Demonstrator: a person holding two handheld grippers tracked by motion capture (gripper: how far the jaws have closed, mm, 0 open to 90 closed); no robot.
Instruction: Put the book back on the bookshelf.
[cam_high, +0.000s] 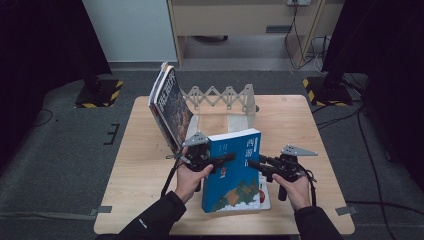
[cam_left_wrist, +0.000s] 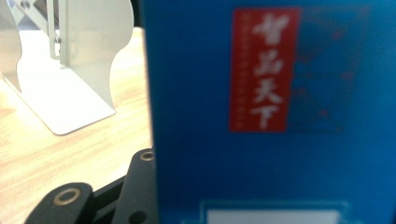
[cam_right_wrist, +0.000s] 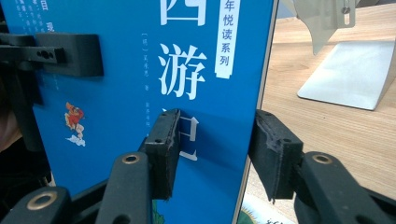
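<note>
A blue book (cam_high: 232, 170) with white Chinese lettering stands tilted back at the table's middle. Each of my grippers holds one of its side edges. My left gripper (cam_high: 225, 161) is shut on the left edge. One of its fingers (cam_left_wrist: 140, 182) shows beside the blue cover (cam_left_wrist: 280, 140), and its front pad (cam_right_wrist: 70, 53) presses on the cover. My right gripper (cam_right_wrist: 215, 149) straddles the right edge (cam_high: 252, 165). One of its pads lies on the front cover (cam_right_wrist: 116, 93) and the other sits behind the fore edge.
Several books (cam_high: 170, 107) lean against the left end of a folding bookend rack (cam_high: 225, 97) at the back of the wooden table (cam_high: 310, 125). Its white metal plate (cam_left_wrist: 79, 70) (cam_right_wrist: 355, 70) stands close behind. A flat book (cam_high: 264, 197) lies under the blue one.
</note>
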